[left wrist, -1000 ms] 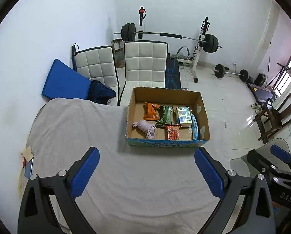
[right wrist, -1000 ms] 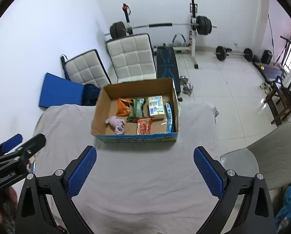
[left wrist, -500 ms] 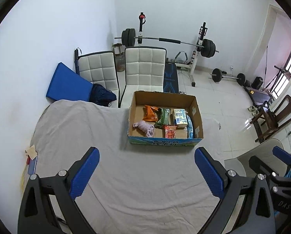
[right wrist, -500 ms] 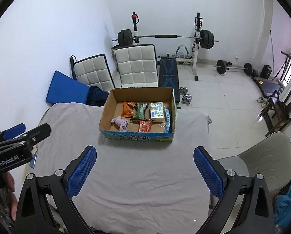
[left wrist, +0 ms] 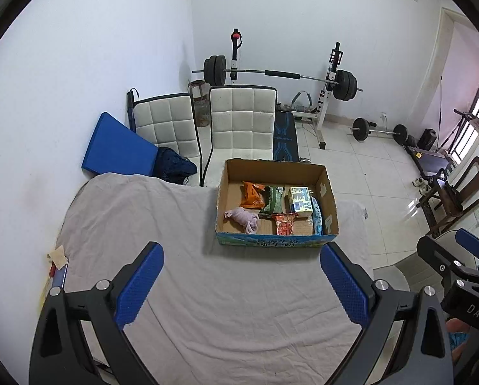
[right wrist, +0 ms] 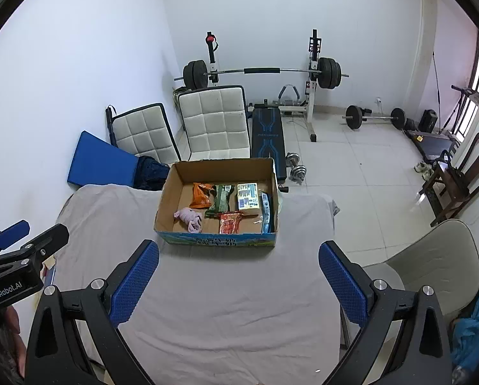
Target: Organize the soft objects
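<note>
An open cardboard box (left wrist: 327,189) (right wrist: 165,202) stands at the far side of a table under a grey cloth (left wrist: 226,288) (right wrist: 226,288). Inside lie a pink soft toy (left wrist: 243,217) (right wrist: 189,218), an orange packet (left wrist: 252,191) (right wrist: 201,195), a green packet (left wrist: 273,199) (right wrist: 221,199), a red packet (left wrist: 285,223) (right wrist: 230,222), a white-blue pack (left wrist: 299,197) (right wrist: 248,196) and a blue pack (left wrist: 316,213) (right wrist: 265,213). My left gripper (left wrist: 242,284) is open and empty, high above the cloth. My right gripper (right wrist: 239,280) is open and empty too.
Two white padded chairs (left wrist: 239,125) (right wrist: 215,122) and a blue mat (left wrist: 117,150) stand behind the table. A barbell rack (left wrist: 281,75) and weights are at the back wall. A beige chair (right wrist: 432,266) is right of the table. A wooden chair (left wrist: 464,189) is far right.
Both grippers have pulled back and risen, so the box looks smaller and more of the room shows. Both stay open and empty.
</note>
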### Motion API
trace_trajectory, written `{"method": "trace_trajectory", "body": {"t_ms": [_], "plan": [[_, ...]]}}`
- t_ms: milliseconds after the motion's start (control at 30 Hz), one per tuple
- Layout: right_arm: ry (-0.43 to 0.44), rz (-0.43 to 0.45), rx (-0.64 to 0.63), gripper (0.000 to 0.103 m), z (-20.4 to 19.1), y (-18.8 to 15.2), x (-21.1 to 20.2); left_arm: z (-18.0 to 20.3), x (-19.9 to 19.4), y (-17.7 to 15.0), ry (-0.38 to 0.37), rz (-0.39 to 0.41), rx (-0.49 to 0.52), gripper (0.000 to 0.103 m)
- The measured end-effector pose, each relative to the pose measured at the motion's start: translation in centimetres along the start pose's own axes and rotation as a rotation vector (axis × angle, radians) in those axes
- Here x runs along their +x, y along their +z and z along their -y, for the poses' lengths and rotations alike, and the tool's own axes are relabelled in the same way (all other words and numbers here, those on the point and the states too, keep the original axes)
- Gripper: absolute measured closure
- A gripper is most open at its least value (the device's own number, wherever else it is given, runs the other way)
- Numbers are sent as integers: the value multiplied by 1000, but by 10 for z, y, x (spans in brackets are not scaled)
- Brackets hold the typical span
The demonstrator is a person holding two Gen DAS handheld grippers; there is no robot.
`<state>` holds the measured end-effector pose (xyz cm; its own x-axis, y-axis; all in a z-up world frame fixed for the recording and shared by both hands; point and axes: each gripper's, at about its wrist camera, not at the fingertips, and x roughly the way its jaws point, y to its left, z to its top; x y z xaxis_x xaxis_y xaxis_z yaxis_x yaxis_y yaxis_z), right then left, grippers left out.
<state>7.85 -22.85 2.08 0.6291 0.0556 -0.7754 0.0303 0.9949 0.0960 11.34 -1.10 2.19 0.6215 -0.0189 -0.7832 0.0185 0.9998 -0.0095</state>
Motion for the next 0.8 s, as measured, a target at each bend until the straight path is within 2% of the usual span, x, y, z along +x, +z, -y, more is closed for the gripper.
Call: {"method": "trace_trajectory", "body": {"t_ms": [433,800], "plan": [[18,11,-17,1,-9,4,-2,0,-2,1,-4,-4,3,3],[-1,23,-29,1,-11,7,-4,0,-2,1,-5,-4,1,3]]}}
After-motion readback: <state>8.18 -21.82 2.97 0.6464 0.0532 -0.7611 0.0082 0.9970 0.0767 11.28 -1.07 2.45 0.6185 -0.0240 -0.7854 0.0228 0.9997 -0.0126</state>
